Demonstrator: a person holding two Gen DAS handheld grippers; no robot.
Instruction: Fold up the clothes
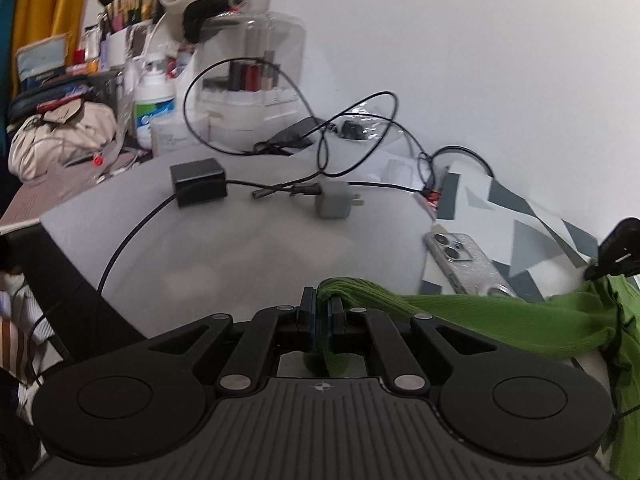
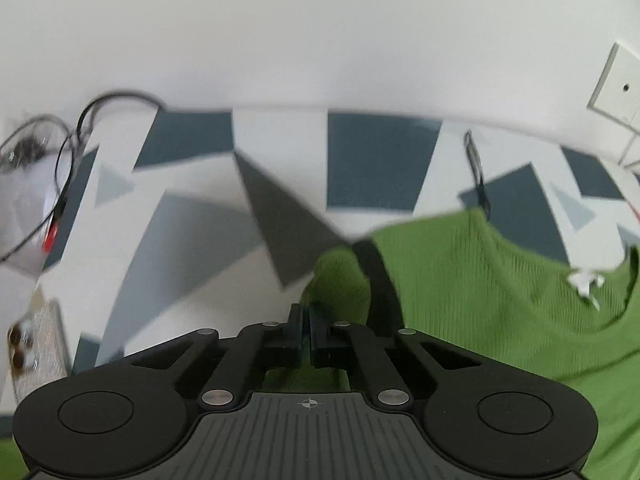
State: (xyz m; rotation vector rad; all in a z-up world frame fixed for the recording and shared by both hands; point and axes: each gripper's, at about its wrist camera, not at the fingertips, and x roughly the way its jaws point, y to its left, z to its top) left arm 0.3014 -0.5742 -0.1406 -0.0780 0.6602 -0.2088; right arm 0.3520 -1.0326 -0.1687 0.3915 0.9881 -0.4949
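Note:
A green ribbed garment (image 1: 500,320) hangs stretched between my two grippers above the table. My left gripper (image 1: 321,304) is shut on a bunched edge of it, with cloth bulging over the fingertips. In the right wrist view the green garment (image 2: 480,280) spreads to the right, with a white label (image 2: 586,280) near its neckline. My right gripper (image 2: 309,312) is shut on a folded corner of the garment. The right gripper also shows in the left wrist view at the far right edge (image 1: 618,252), pinching the cloth.
A grey table (image 1: 240,248) carries a black adapter (image 1: 198,180), a grey plug (image 1: 334,200), tangled black cables (image 1: 352,136) and a phone (image 1: 464,264). A grey-and-white patterned cloth (image 2: 280,184) covers the right part. Cosmetics and bottles (image 1: 156,92) crowd the back left against a white wall.

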